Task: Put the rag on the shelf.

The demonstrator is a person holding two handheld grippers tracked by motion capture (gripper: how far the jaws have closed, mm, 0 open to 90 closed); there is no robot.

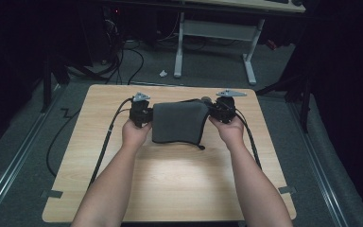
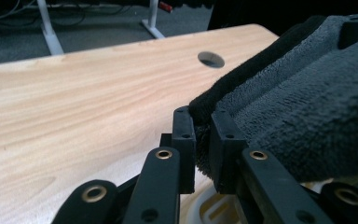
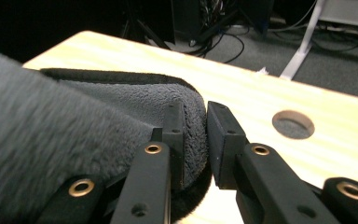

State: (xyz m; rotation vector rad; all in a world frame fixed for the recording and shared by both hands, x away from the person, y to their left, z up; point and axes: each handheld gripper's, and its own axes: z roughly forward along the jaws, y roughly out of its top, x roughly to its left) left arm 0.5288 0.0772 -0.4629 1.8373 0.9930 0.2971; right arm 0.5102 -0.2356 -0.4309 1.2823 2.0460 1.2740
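In the high view a dark grey towel (image 1: 178, 122) is seen held up between the two grippers over the far half of the wooden table (image 1: 170, 189), the left gripper (image 1: 141, 113) at its nine o'clock edge and the right gripper (image 1: 222, 109) at its three o'clock edge, each gripped by a hand with the forearm entering from six o'clock. A cord loop is seen hanging from the towel's lower right corner. Grey carpet, a white desk frame at twelve o'clock and dark cables on the floor at eleven o'clock are shown around the table; the room's sides are lost in darkness. How the jaws stand is too small to be made out here. In the left gripper view the left gripper (image 2: 203, 140) is shown pressed together on a fold of the towel (image 2: 307, 107), the thick pile being pinched between the two black pads; the rest of the cloth is spread toward two o'clock and is cut off by the frame. A round hole (image 2: 211, 59) in the tabletop is seen at twelve o'clock. In the right gripper view the right gripper (image 3: 196, 140) is shown closed on the towel (image 3: 98, 121), whose rounded edge is squeezed between the pads; the cloth runs off toward nine o'clock, blurred where nearest. A hole (image 3: 292, 124) in the table lies at three o'clock, with cables on the floor beyond.
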